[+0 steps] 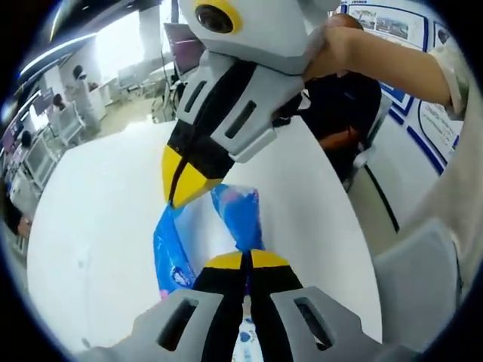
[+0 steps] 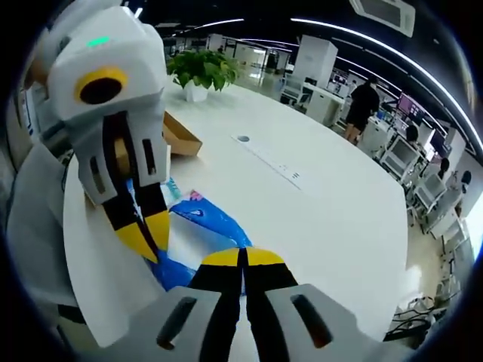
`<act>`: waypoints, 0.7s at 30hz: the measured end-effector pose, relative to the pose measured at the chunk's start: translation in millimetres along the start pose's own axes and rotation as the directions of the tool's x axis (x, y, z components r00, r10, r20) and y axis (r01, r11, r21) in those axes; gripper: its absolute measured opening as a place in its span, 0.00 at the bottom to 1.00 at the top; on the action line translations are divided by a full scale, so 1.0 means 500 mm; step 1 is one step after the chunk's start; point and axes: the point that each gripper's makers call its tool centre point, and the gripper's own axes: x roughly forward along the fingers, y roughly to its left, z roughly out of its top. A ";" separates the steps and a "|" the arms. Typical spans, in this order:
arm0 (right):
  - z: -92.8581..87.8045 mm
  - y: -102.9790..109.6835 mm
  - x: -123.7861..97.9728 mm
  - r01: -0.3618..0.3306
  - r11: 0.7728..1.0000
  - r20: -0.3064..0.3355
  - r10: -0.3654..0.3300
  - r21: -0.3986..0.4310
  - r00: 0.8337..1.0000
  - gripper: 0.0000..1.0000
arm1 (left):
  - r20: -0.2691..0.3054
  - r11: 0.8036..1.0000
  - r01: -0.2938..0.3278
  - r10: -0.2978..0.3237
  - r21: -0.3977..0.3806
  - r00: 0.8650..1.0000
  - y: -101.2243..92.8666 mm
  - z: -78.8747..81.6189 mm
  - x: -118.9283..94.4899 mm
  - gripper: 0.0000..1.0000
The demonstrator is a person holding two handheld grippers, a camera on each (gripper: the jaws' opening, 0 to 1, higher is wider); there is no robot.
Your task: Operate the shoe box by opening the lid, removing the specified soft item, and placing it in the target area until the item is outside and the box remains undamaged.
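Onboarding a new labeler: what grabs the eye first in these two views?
The blue plastic packet, pinched between both claws above the white table. In the left gripper view the left claw is shut on its lower end while the right claw comes in from above. Farther back in the right gripper view sit an open cardboard box and a potted plant.

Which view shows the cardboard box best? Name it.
The right gripper view: the cardboard box sits on the white table behind the left gripper, near the potted plant. In the left gripper view I cannot make it out.
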 end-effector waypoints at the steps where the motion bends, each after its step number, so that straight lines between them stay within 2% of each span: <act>1: -0.006 -0.006 0.001 0.002 1.000 -0.001 -0.002 0.006 1.000 0.00 | 0.000 1.000 0.004 -0.004 0.002 1.000 0.001 0.001 0.005 0.00; 14: -0.080 -0.038 0.024 0.014 0.999 -0.038 -0.012 0.053 0.999 0.00 | 0.001 0.997 0.071 -0.071 0.018 0.997 0.007 0.013 0.089 0.00; 21: -0.119 -0.045 0.043 0.014 0.997 -0.056 -0.010 0.073 0.998 0.00 | 0.001 0.995 0.093 -0.093 0.020 0.996 0.010 0.004 0.127 0.00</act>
